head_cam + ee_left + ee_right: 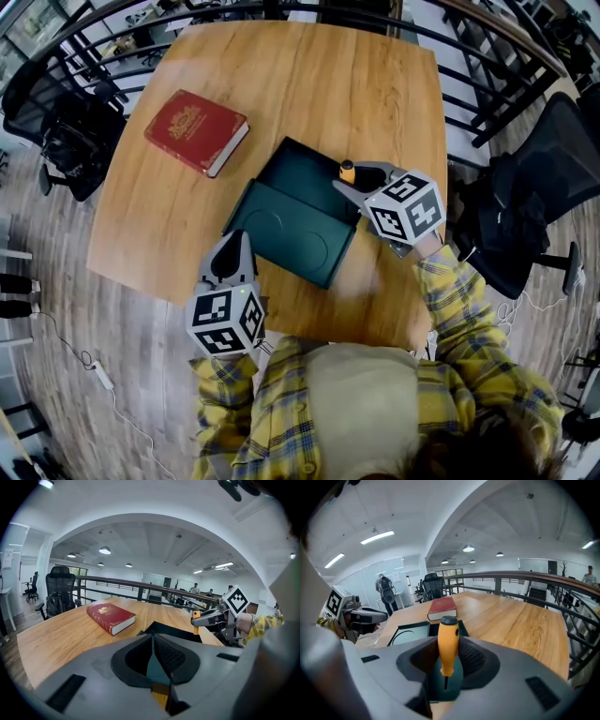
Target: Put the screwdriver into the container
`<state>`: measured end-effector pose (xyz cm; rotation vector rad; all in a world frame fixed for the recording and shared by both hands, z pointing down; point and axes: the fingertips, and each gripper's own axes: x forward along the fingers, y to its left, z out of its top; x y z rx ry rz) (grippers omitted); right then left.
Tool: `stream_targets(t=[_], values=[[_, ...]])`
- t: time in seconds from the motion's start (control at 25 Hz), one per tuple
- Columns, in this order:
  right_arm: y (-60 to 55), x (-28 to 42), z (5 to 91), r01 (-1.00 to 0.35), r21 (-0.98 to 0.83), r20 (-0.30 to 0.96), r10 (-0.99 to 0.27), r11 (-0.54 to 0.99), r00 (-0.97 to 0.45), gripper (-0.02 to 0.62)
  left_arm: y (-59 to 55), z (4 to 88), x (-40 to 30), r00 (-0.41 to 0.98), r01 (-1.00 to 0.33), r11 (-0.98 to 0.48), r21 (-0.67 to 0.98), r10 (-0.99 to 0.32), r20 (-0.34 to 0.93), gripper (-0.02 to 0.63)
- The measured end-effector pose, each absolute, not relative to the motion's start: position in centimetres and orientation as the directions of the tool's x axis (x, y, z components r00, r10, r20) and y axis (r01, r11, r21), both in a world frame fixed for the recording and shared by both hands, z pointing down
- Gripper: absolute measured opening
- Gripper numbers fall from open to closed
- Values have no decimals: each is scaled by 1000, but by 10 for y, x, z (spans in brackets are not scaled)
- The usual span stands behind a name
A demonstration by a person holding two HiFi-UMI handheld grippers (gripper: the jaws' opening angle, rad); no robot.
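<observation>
The right tongs (449,665) are closed on the screwdriver (448,641), with its orange handle up and its shaft pointing down. I judge this is so it can be lowered straight in. Just below and ahead of these tongs is the open green container (298,173), and nothing blocks the way. The left tongs (153,651) have their jaws together, holding nothing, above the near corner of the lid (292,230), perhaps to steady it. Beyond both tongs lies a red book (195,131), well apart from them.
</observation>
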<state>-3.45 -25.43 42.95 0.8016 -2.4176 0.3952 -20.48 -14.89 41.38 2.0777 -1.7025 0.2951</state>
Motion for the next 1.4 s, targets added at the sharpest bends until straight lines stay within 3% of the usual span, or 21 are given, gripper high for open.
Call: stream_targets(t=[1.4], values=[[-287, -91, 473, -571, -102, 639, -386, 814, -665, 181, -170, 439, -229, 230, -965, -138, 223, -855, 465, 21]])
